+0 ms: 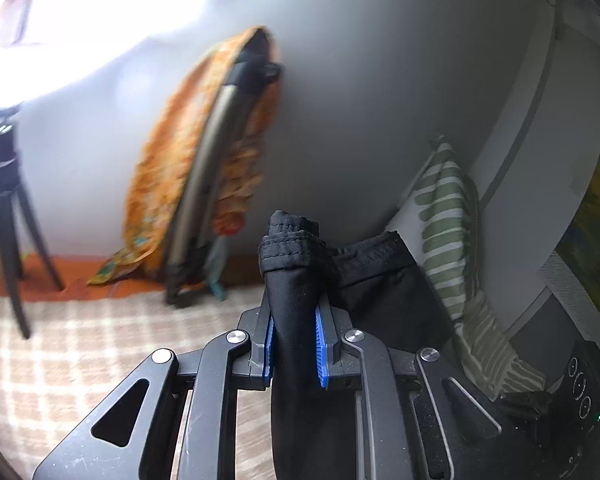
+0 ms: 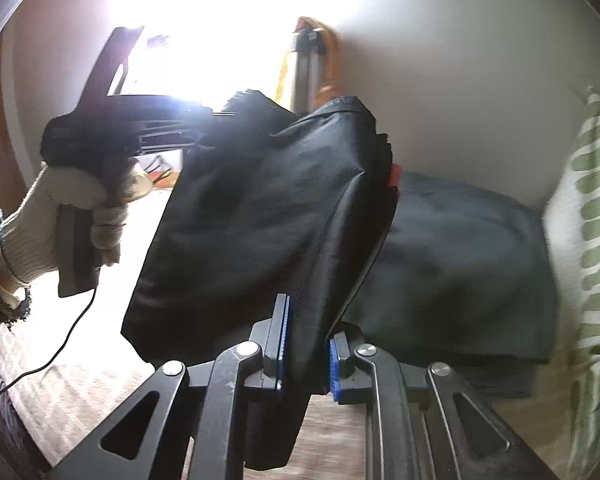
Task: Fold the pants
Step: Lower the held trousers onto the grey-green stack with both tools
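The black pants (image 1: 292,300) hang bunched between the blue pads of my left gripper (image 1: 296,354), which is shut on a gathered hem that sticks up past the fingertips. In the right wrist view, my right gripper (image 2: 306,354) is shut on another part of the same black pants (image 2: 260,208). The cloth stretches up and left from there to the other gripper, held by a gloved hand (image 2: 68,216). The pants are lifted off the checked bedcover (image 1: 80,352).
A green-striped pillow (image 1: 448,224) leans on the wall at right. A dark folded cloth (image 2: 460,264) lies beyond the pants. An orange patterned cloth (image 1: 172,168) drapes a leaning frame, and a small black tripod (image 1: 8,216) stands at left. A black device with round buttons (image 1: 580,388) sits at the right edge.
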A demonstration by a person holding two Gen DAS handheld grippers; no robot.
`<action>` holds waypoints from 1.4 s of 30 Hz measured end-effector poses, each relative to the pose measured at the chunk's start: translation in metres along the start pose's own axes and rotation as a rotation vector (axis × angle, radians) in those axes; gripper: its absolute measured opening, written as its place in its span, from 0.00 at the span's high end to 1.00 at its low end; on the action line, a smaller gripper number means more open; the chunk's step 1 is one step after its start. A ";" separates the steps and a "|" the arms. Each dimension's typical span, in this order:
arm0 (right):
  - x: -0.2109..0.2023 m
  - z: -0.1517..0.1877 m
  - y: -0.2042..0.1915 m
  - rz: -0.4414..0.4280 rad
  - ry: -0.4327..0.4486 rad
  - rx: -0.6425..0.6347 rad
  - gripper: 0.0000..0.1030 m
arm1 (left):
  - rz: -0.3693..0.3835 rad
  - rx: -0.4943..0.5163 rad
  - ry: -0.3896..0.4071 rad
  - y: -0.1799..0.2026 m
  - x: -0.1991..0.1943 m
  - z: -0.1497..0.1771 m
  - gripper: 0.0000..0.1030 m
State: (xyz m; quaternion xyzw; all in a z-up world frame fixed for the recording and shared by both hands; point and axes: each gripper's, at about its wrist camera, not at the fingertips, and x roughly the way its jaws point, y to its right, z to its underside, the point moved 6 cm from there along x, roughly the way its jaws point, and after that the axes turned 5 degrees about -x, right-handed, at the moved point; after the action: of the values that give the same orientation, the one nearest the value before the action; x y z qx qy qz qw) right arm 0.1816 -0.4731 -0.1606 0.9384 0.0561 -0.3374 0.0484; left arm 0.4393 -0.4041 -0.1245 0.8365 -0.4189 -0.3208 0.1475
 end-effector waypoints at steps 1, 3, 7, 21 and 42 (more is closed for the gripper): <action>-0.004 -0.001 0.010 0.016 0.002 -0.001 0.86 | 0.007 0.004 0.002 0.006 0.003 -0.002 0.87; -0.009 -0.004 0.028 0.041 0.004 -0.002 0.86 | 0.025 0.003 0.008 0.020 0.015 -0.009 0.87; -0.019 -0.009 0.063 0.093 0.001 -0.009 0.86 | 0.051 0.013 0.015 0.049 0.043 -0.018 0.87; 0.015 -0.012 0.174 0.146 -0.030 0.052 0.86 | 0.030 0.026 -0.011 0.095 0.150 -0.032 0.87; 0.064 0.015 0.222 -0.037 -0.008 0.289 0.73 | -0.281 0.156 -0.077 0.058 0.213 -0.016 0.49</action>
State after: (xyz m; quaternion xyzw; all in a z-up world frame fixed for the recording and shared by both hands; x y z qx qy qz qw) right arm 0.2516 -0.6902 -0.2014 0.9331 0.0239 -0.3463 -0.0935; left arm 0.5089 -0.6091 -0.1710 0.8830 -0.3267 -0.3365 0.0195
